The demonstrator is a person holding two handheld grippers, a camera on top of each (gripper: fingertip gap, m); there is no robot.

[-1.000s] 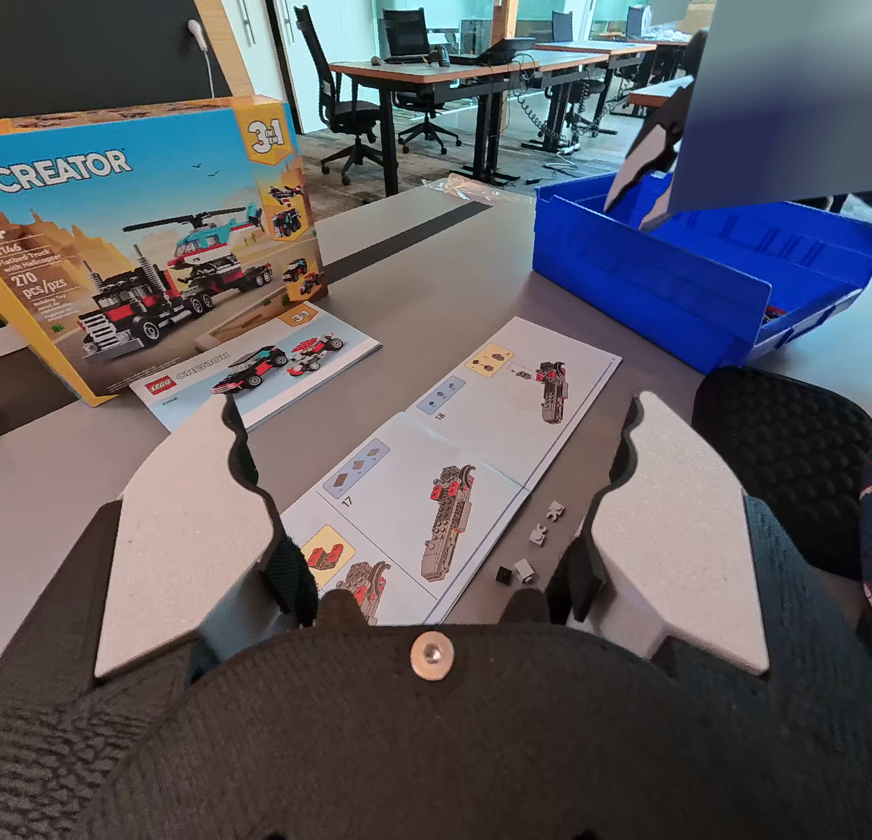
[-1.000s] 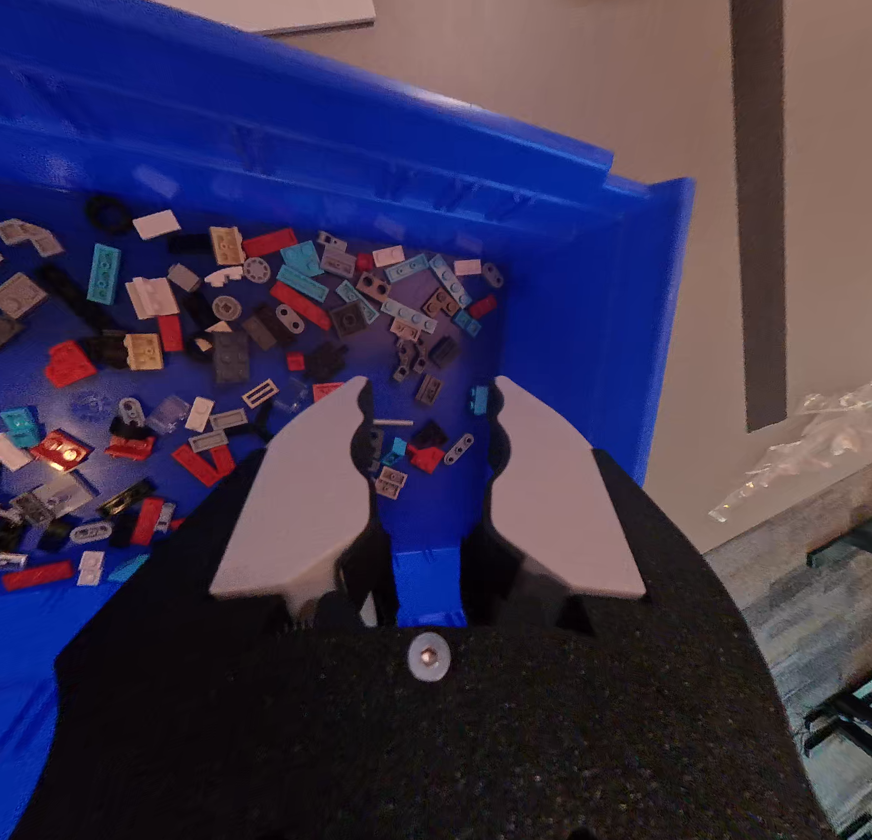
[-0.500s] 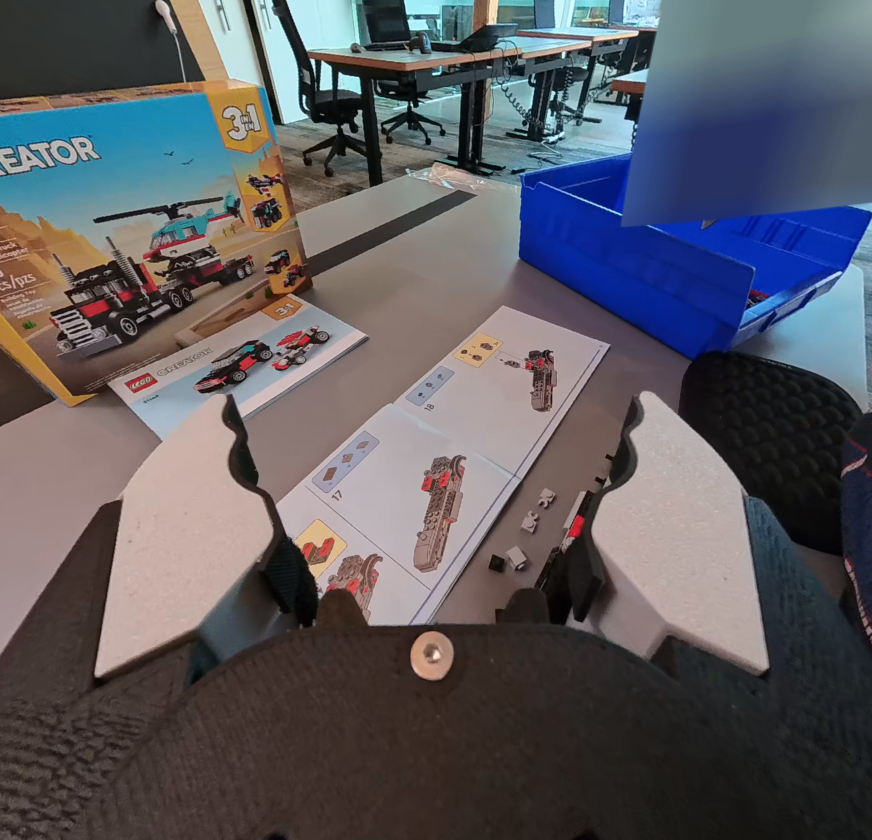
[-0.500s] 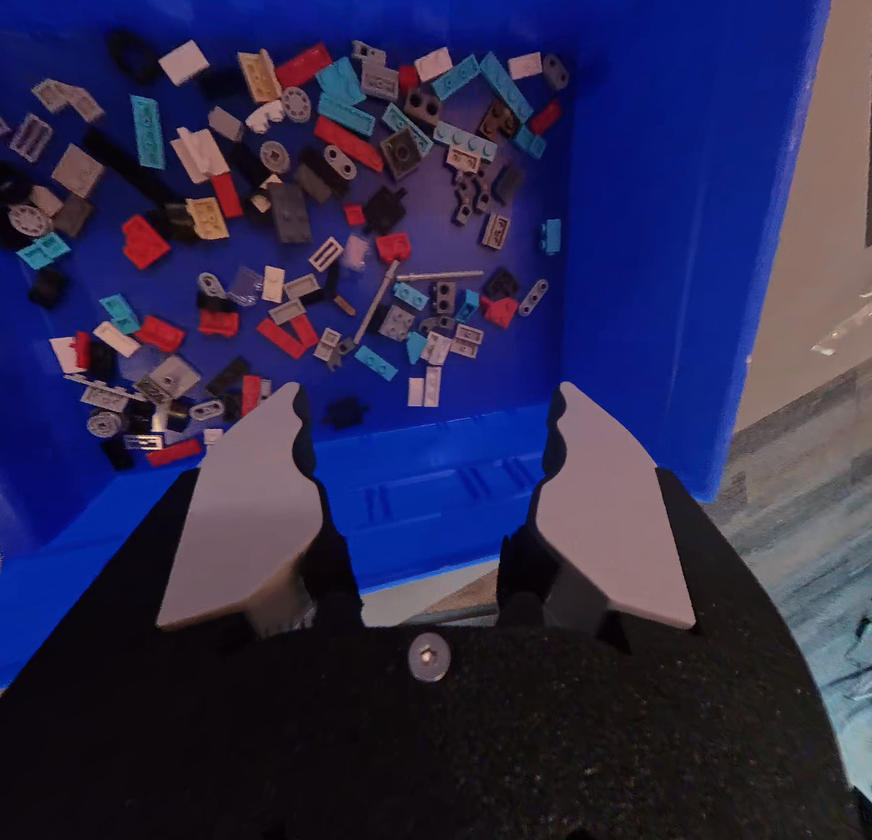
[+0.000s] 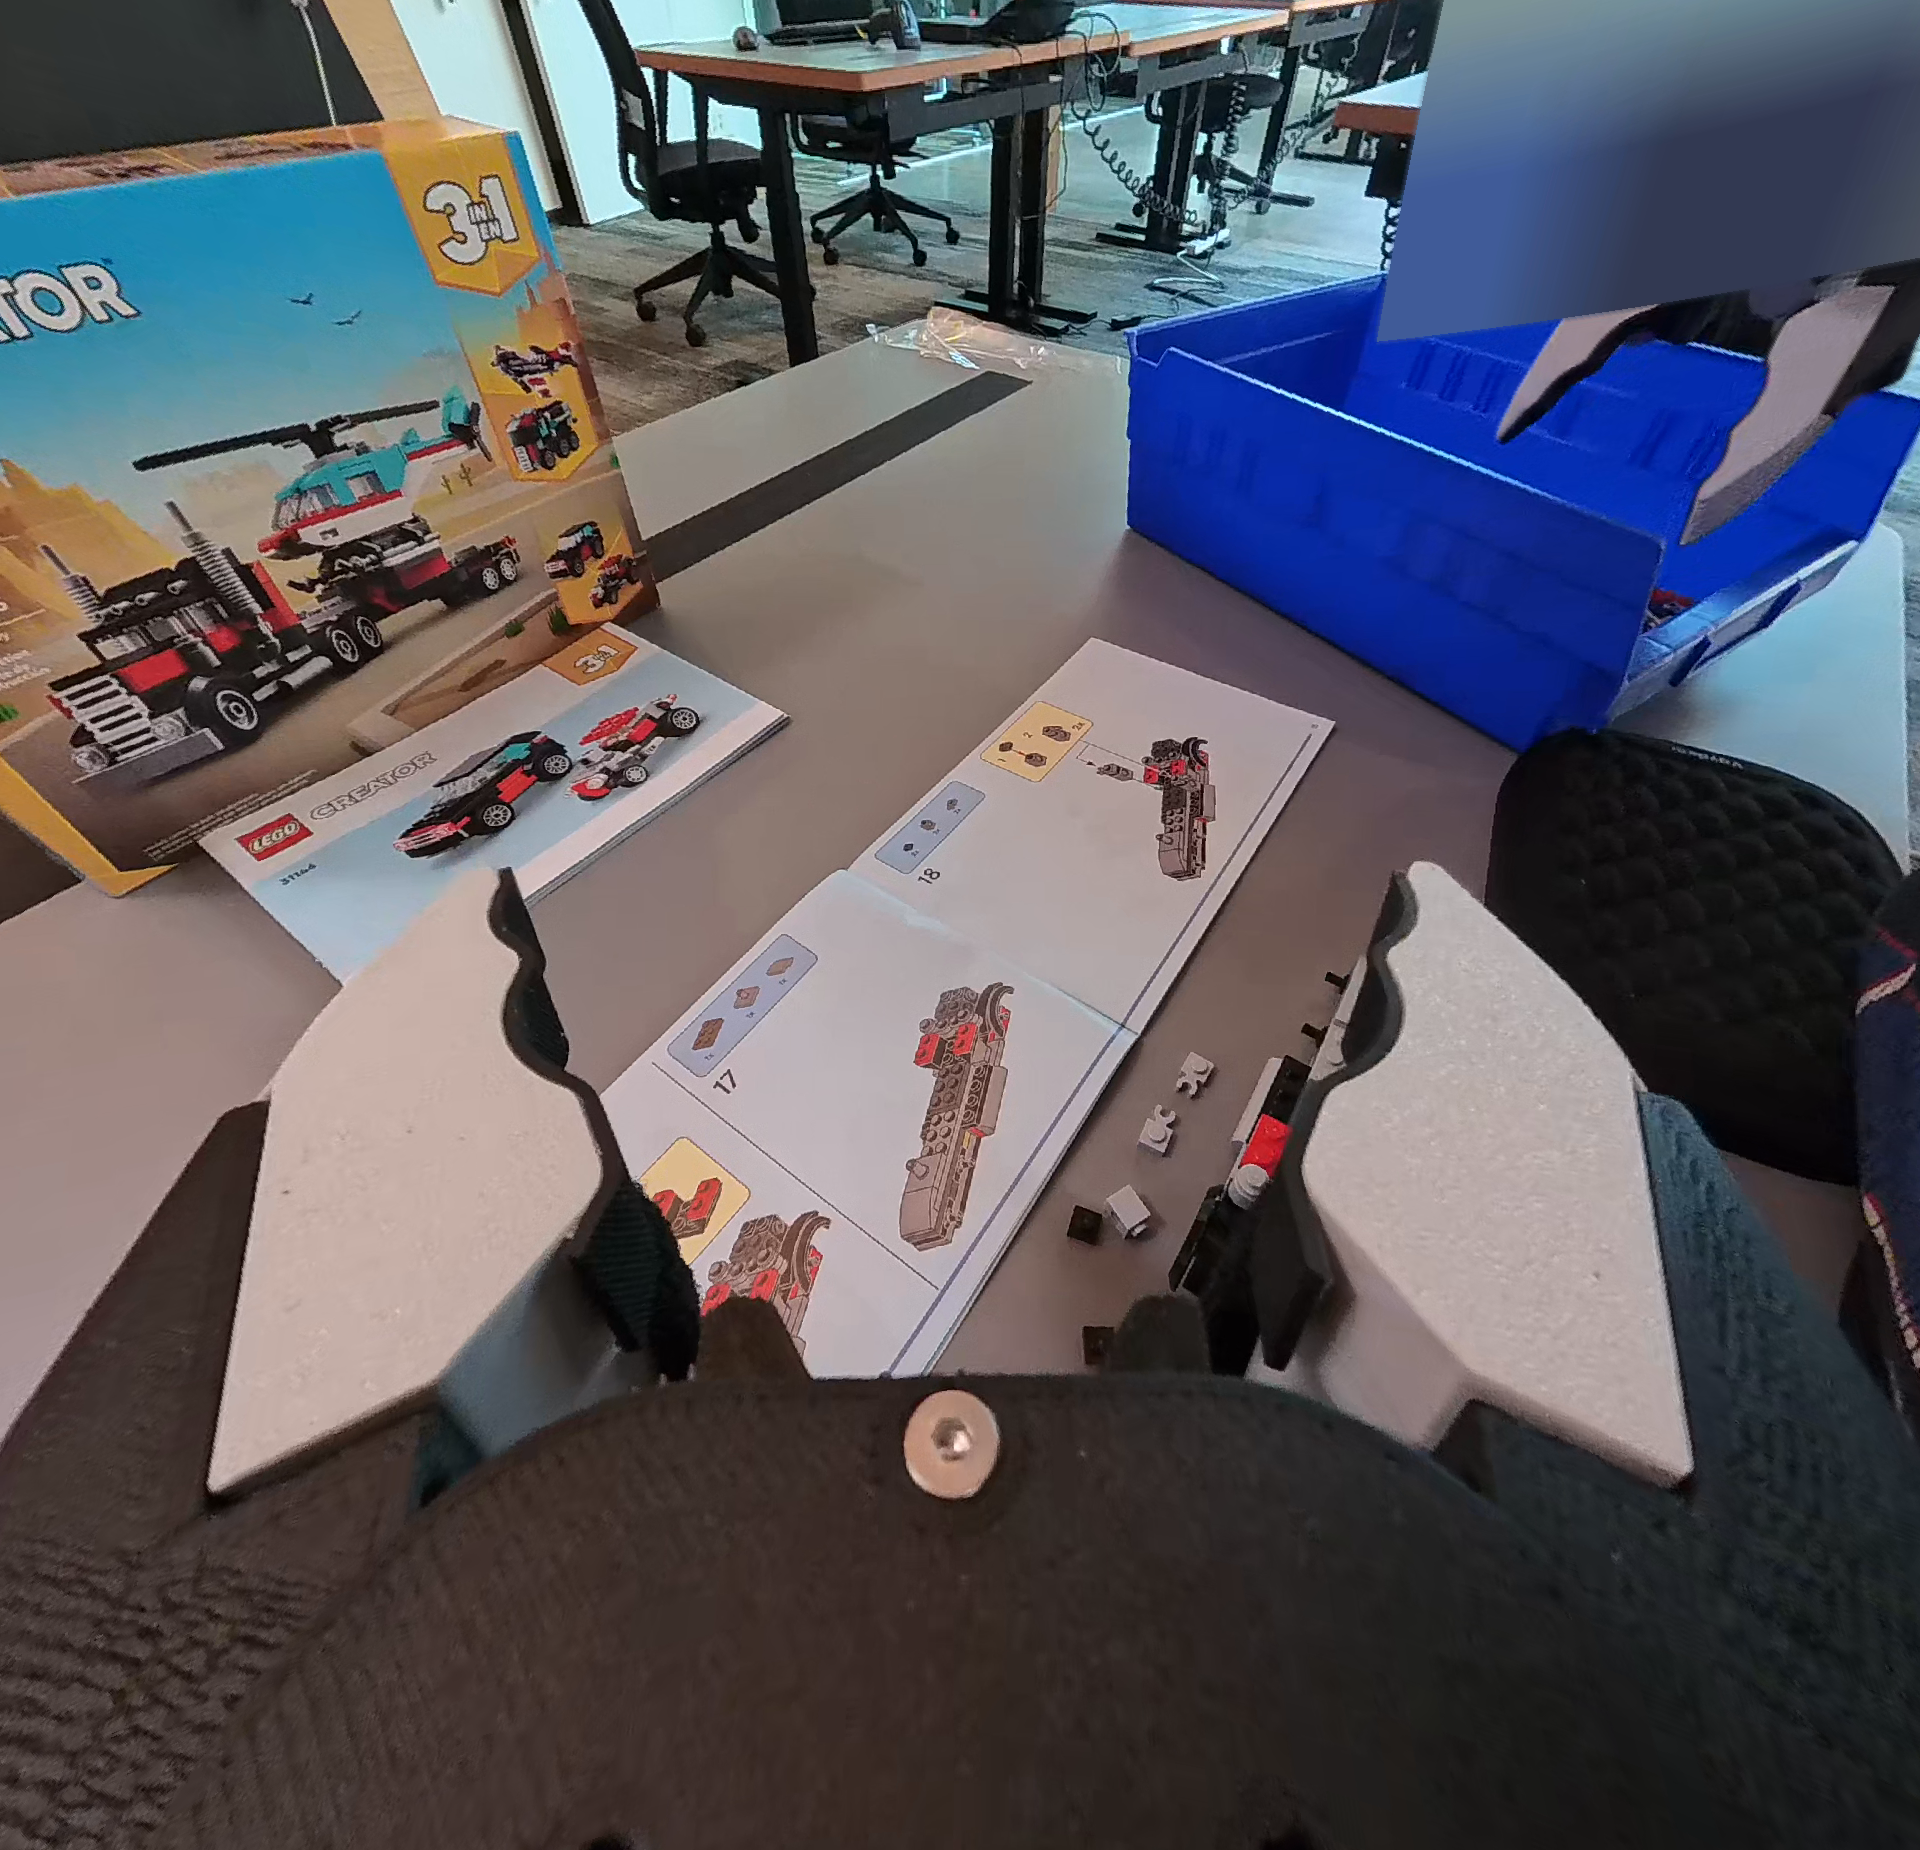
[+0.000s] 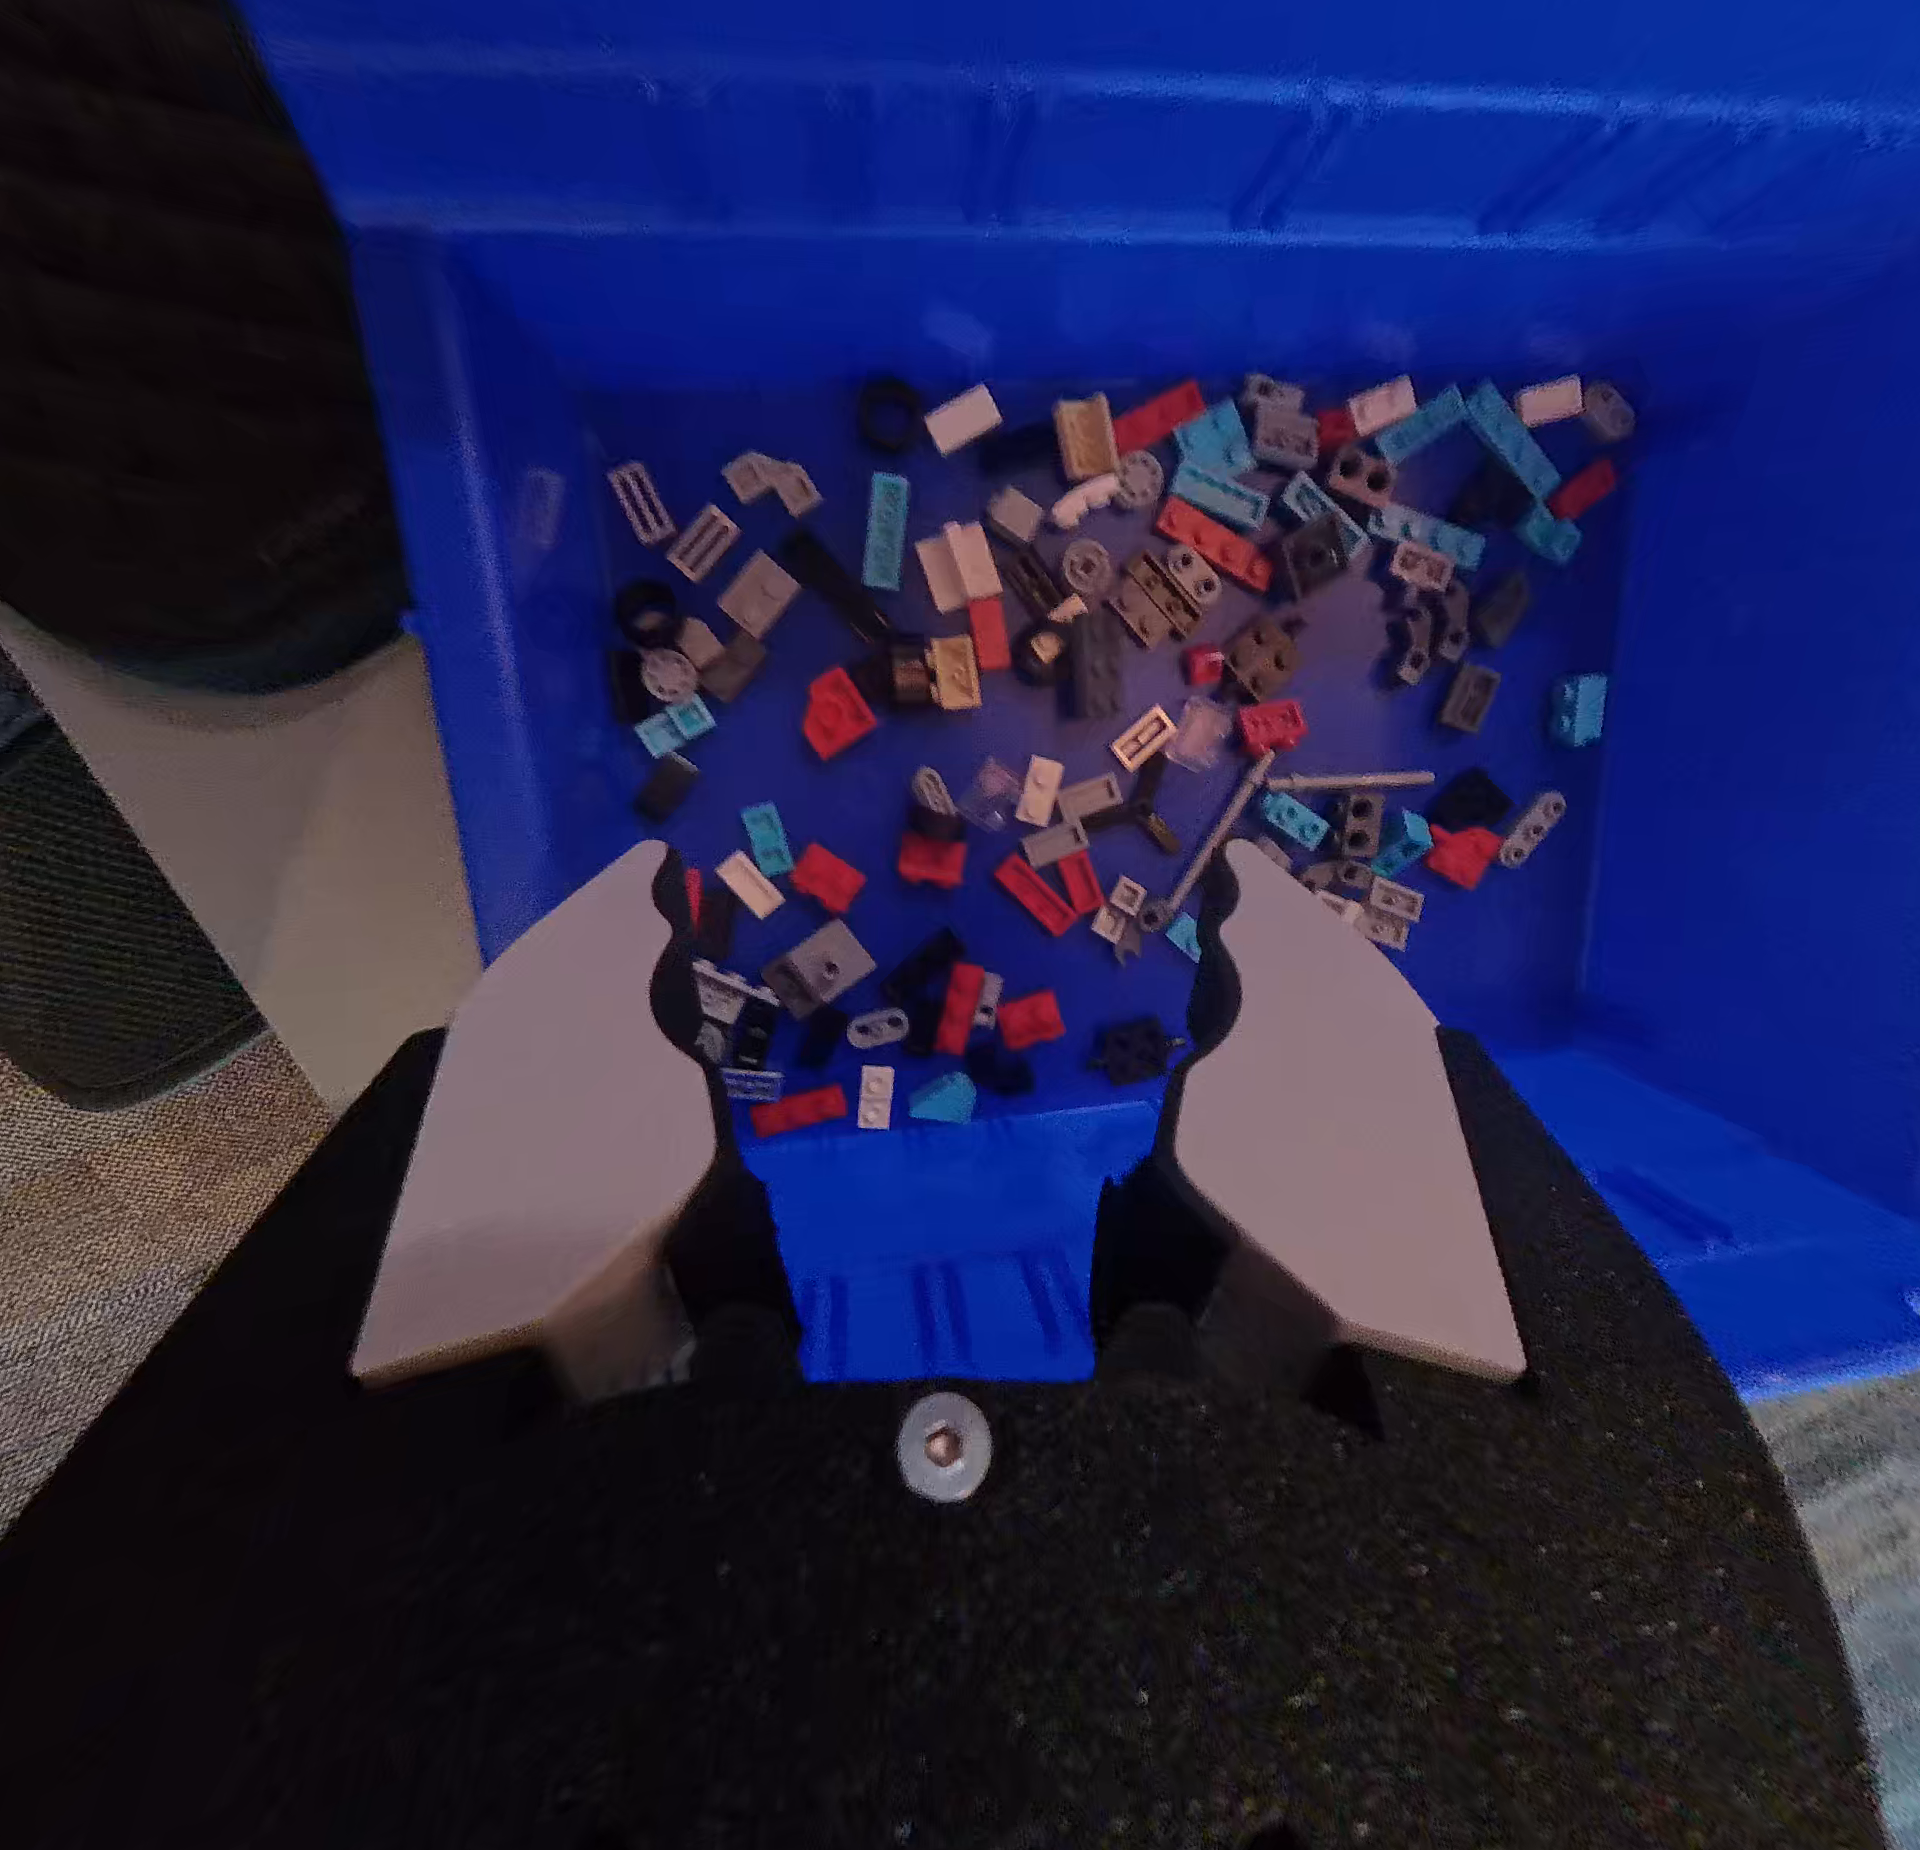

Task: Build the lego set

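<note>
Bricks [image 6: 1091,678] small and glossy, red, teal, grey, black, scattered in blue plastic bin [image 6: 1039,273], right gripper [image 6: 945,896] jaws apart above, left gripper [image 5: 945,979] jaws wide over desk [image 5: 935,574].

Ahead of the left gripper [image 5: 945,979], its jaws wide apart, the surface [image 5: 894,574] lies flat under the open instruction booklet [image 5: 966,969], easy to pass over. Small loose pieces [image 5: 1164,1135] and a partly built model [image 5: 1262,1156] crowd its right finger. The tall box [image 5: 270,491] walls off the far left, with a black mesh pad [image 5: 1683,927] to the right. The right gripper [image 6: 940,886] hangs spread above the blue bin [image 6: 1039,273], whose high walls hem the littered bricks [image 6: 1091,678]; its top is open.
</note>
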